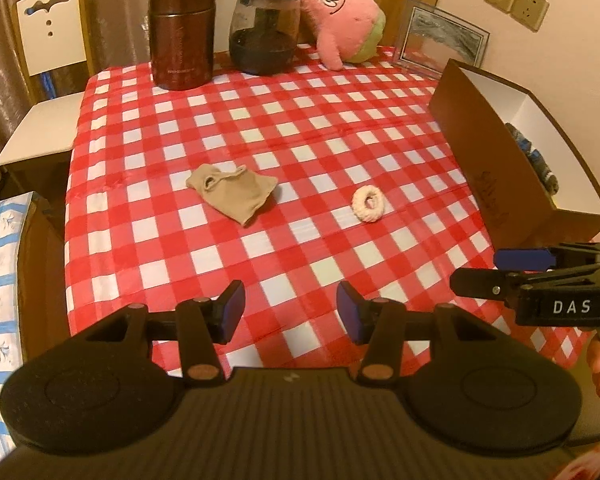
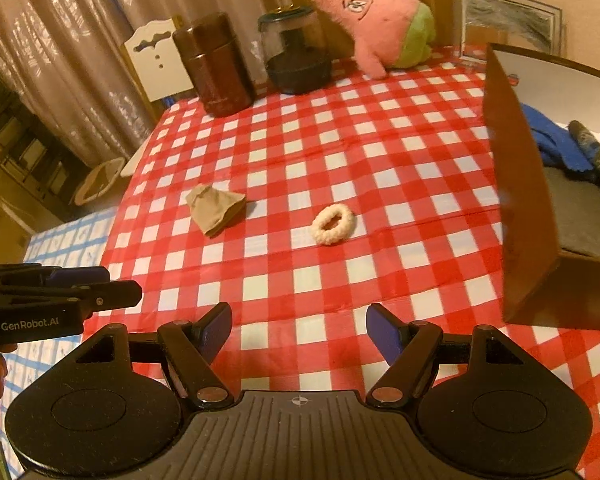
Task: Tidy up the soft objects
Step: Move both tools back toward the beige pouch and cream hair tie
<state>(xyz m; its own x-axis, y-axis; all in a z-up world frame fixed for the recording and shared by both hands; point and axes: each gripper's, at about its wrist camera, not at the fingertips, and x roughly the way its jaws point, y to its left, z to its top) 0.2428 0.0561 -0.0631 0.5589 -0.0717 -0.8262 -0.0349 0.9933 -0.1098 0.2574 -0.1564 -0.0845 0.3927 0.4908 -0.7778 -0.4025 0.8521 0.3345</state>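
A beige sock [image 1: 233, 192] [image 2: 216, 209] lies crumpled mid-table on the red checked cloth. A cream fluffy hair tie [image 1: 368, 202] [image 2: 333, 224] lies to its right. A pink star plush [image 1: 340, 20] [image 2: 380, 24] leans at the table's back. A brown box [image 1: 500, 168] [image 2: 520, 200] stands at the right, holding blue and dark cloth items [image 2: 556, 144]. My left gripper [image 1: 290, 312] is open and empty over the near table edge. My right gripper [image 2: 298, 330] is open and empty, near the box's front corner.
A brown canister [image 1: 182, 32] and a glass jar [image 1: 266, 32] stand at the back of the table [image 1: 340, 120]. A framed picture [image 1: 440, 38] leans behind the box. A white chair [image 1: 48, 80] is at the left, with a blue patterned cloth [image 1: 0, 280] near.
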